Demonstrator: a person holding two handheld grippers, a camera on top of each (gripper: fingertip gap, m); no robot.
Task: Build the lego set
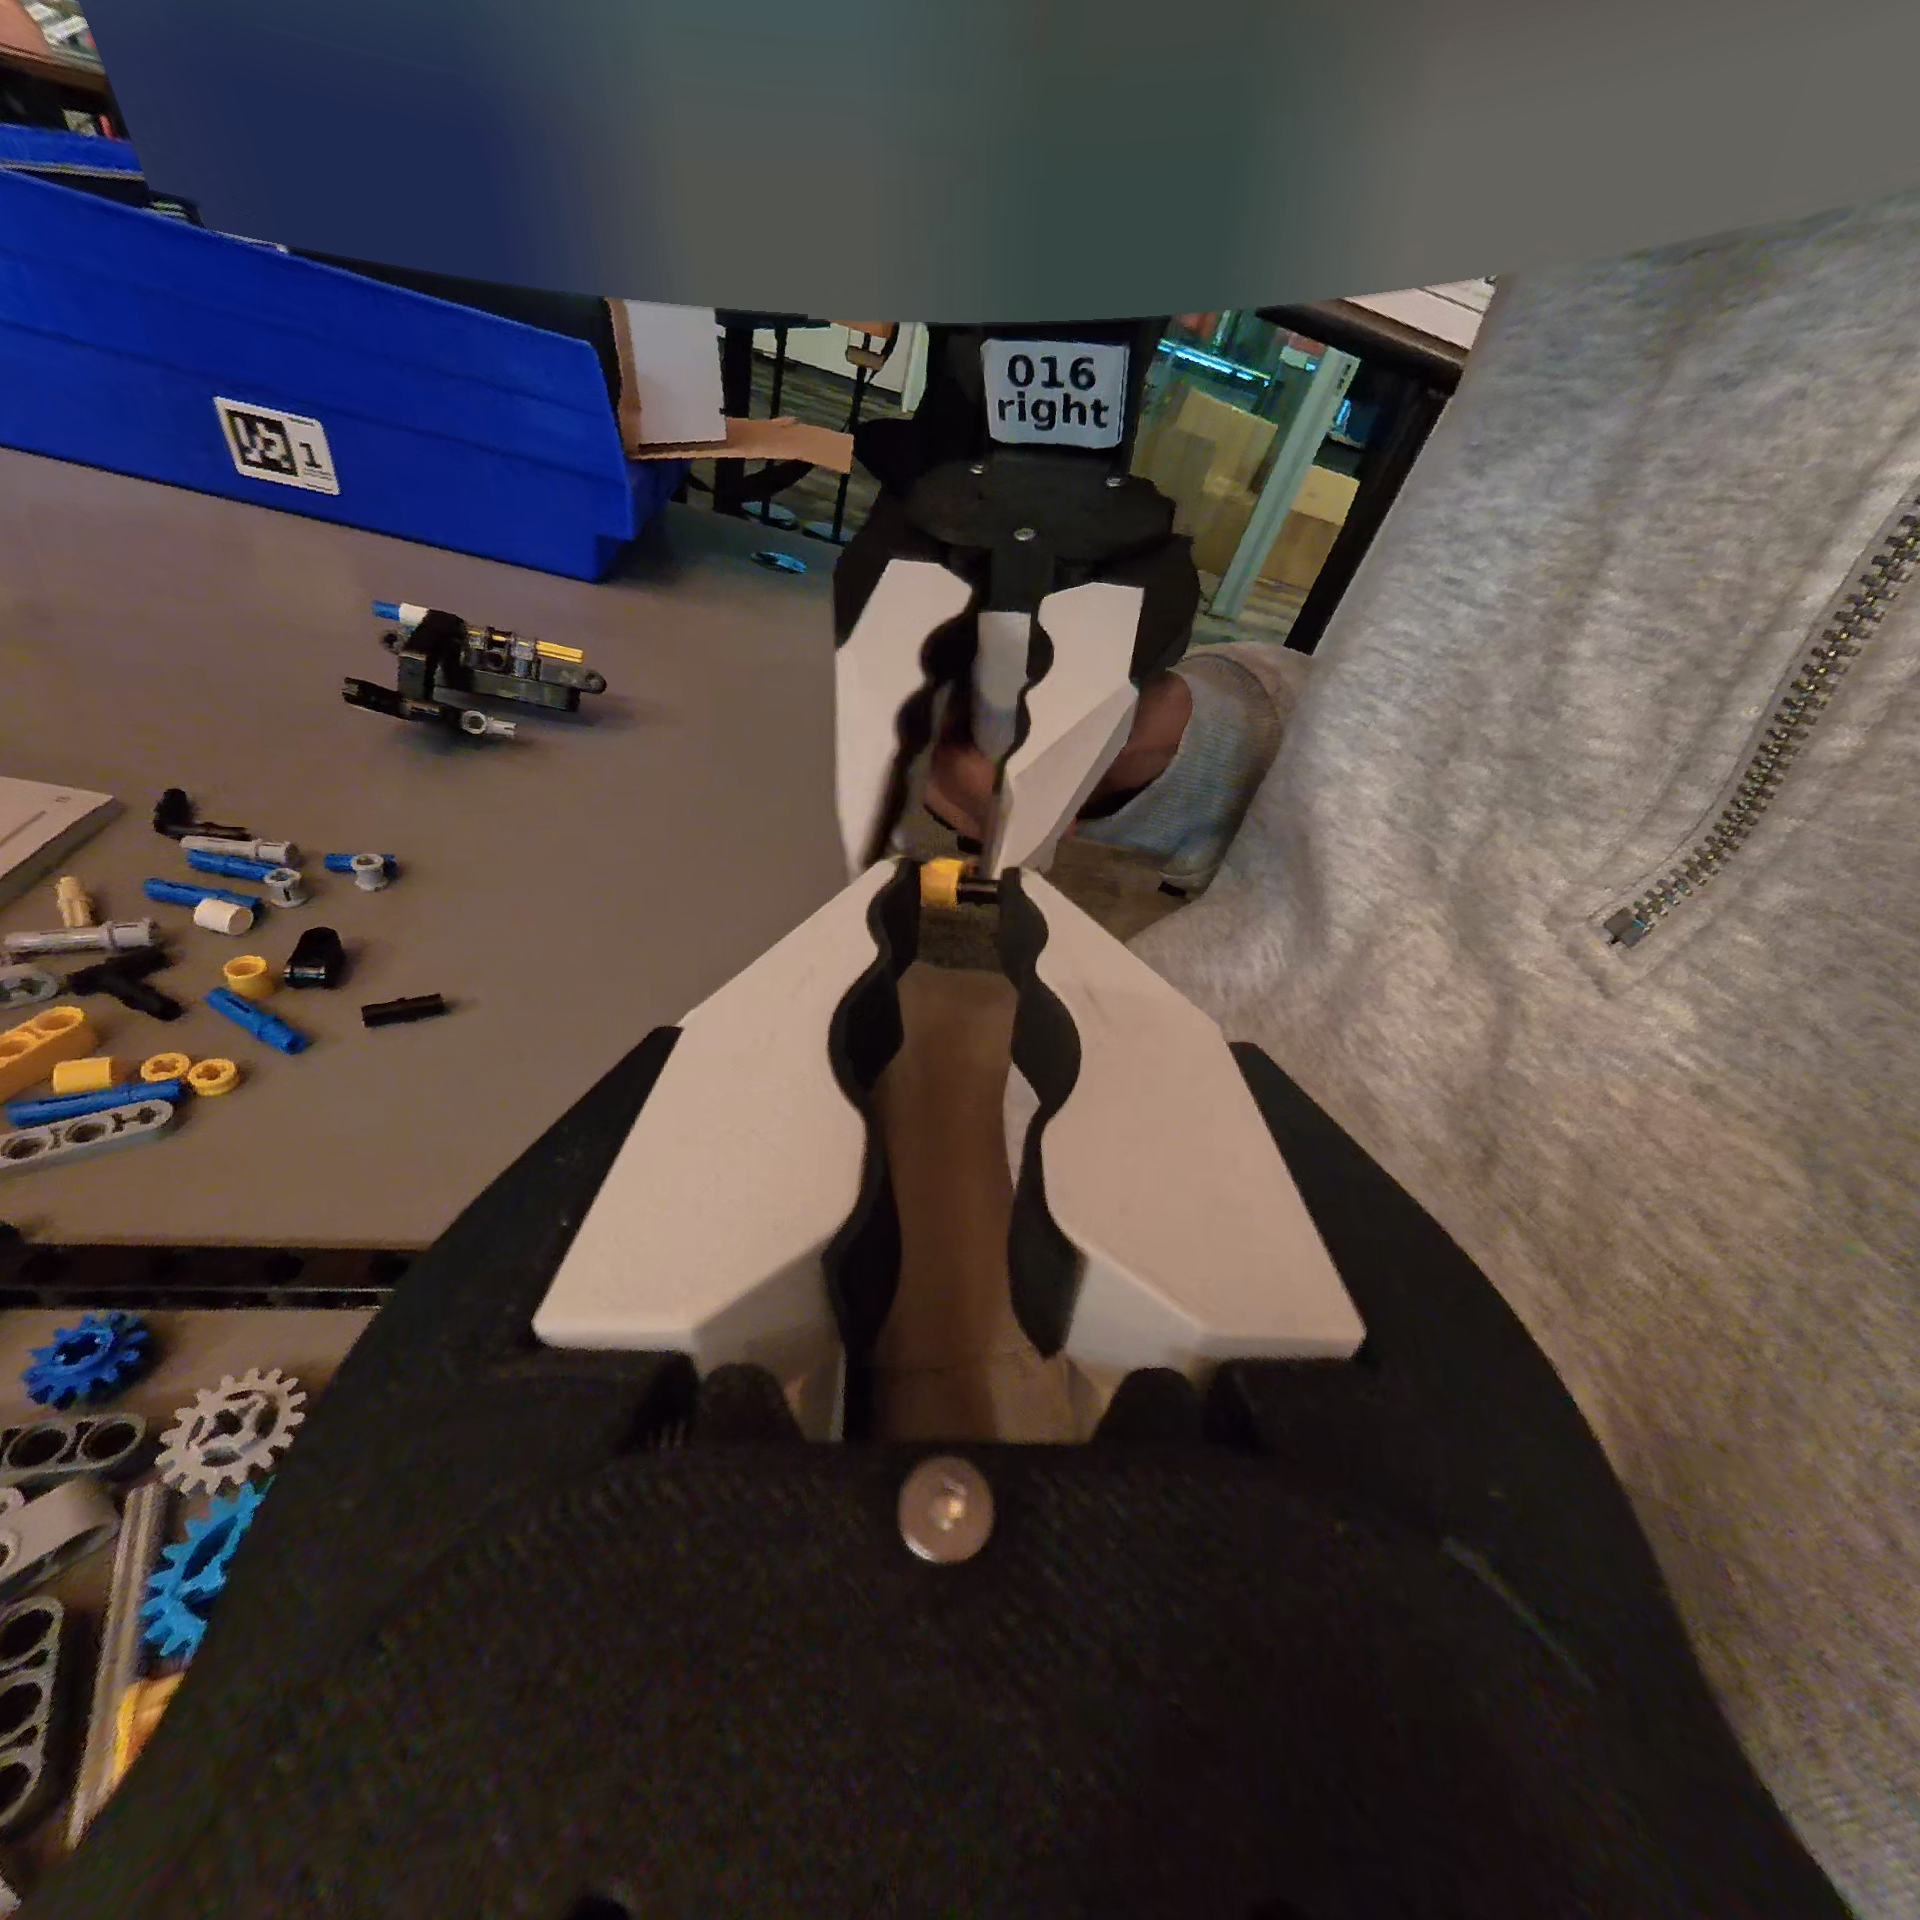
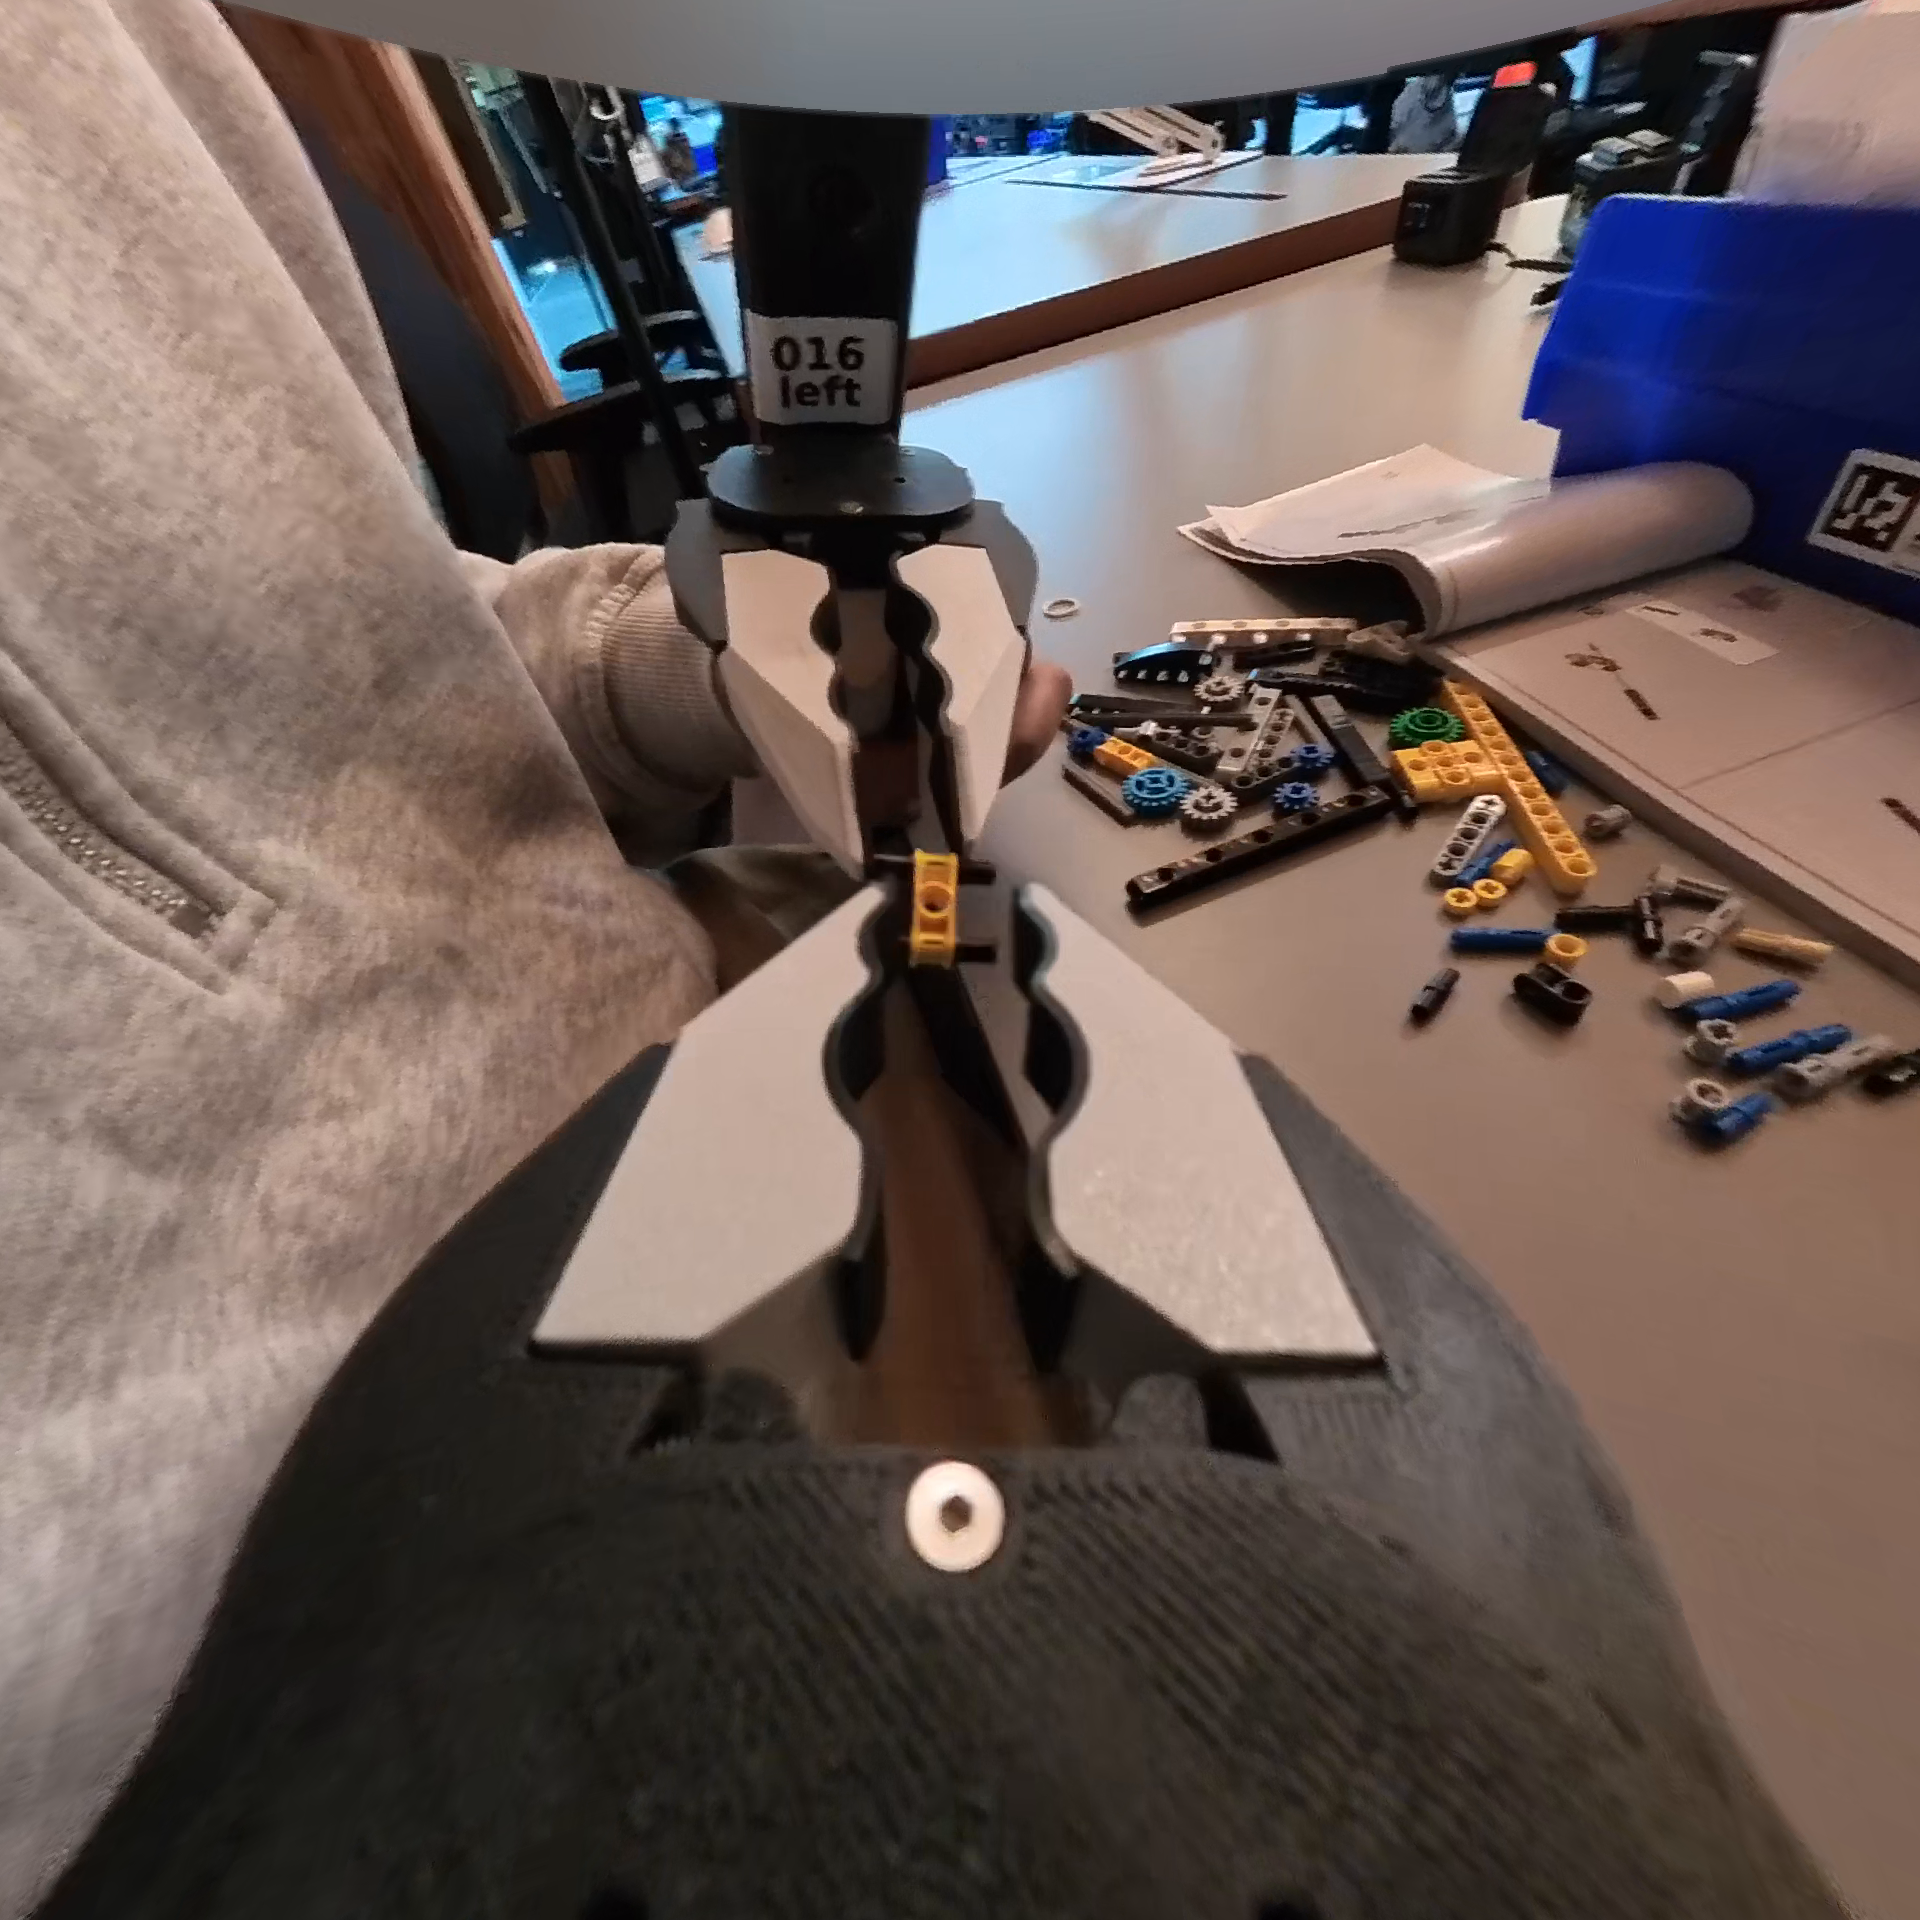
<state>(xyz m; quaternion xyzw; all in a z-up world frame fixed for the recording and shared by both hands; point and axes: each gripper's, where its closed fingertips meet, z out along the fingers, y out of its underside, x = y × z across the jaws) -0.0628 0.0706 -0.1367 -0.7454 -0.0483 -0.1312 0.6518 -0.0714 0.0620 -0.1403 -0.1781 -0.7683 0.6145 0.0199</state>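
My two grippers meet tip to tip in the air above the person's lap, past the table edge. A small yellow piece with black pins sits between the fingertips of my left gripper, which is shut on it. In the right wrist view the same yellow piece stands upright with black pins through it, and my right gripper is closed around it. The left gripper reaches in from above there; the right gripper does so in the left wrist view.
A part-built black assembly lies on the grey table. Loose pins, beams and gears are spread beside an open instruction booklet. A blue bin stands at the back. The person's grey hoodie is close. Both grippers' tips are close together, under 4 cm apart.
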